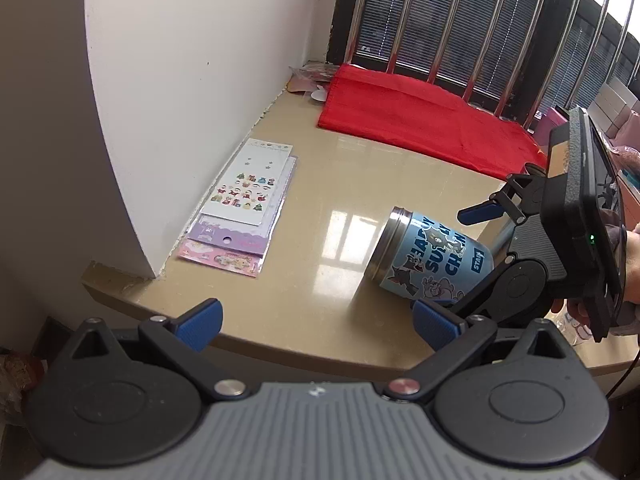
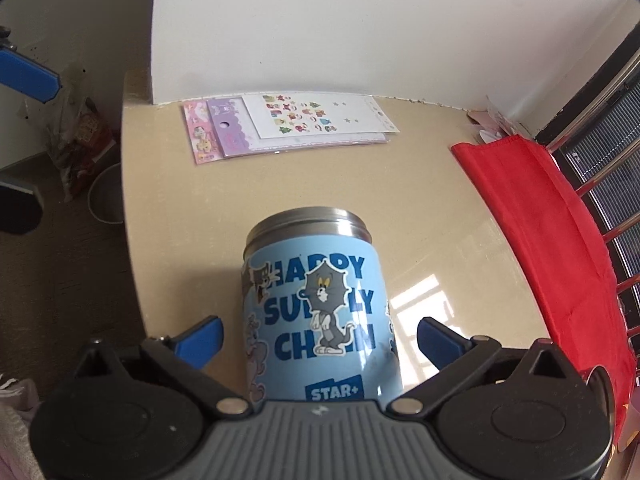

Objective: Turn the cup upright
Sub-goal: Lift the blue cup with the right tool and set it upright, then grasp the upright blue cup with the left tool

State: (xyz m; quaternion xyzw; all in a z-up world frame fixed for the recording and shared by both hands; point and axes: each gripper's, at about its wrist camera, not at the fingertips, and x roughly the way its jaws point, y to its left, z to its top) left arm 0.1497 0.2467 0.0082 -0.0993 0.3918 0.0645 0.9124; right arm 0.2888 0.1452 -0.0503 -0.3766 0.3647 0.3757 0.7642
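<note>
A light blue cup (image 1: 432,258) with cartoon cats and a steel threaded rim lies on its side on the beige table (image 1: 320,208), rim pointing left toward the wall. In the right wrist view the cup (image 2: 316,312) lies between my right gripper's (image 2: 320,344) open blue fingers, which stand clear of its sides. My right gripper (image 1: 452,264) also shows in the left wrist view, around the cup's base end. My left gripper (image 1: 316,326) is open and empty near the table's front edge, left of the cup.
Sticker sheets (image 1: 244,204) lie by the white wall. A red cloth (image 1: 424,120) lies along the barred window at the back. Left of the table edge (image 2: 132,240), a pail and bags stand on the floor (image 2: 96,184).
</note>
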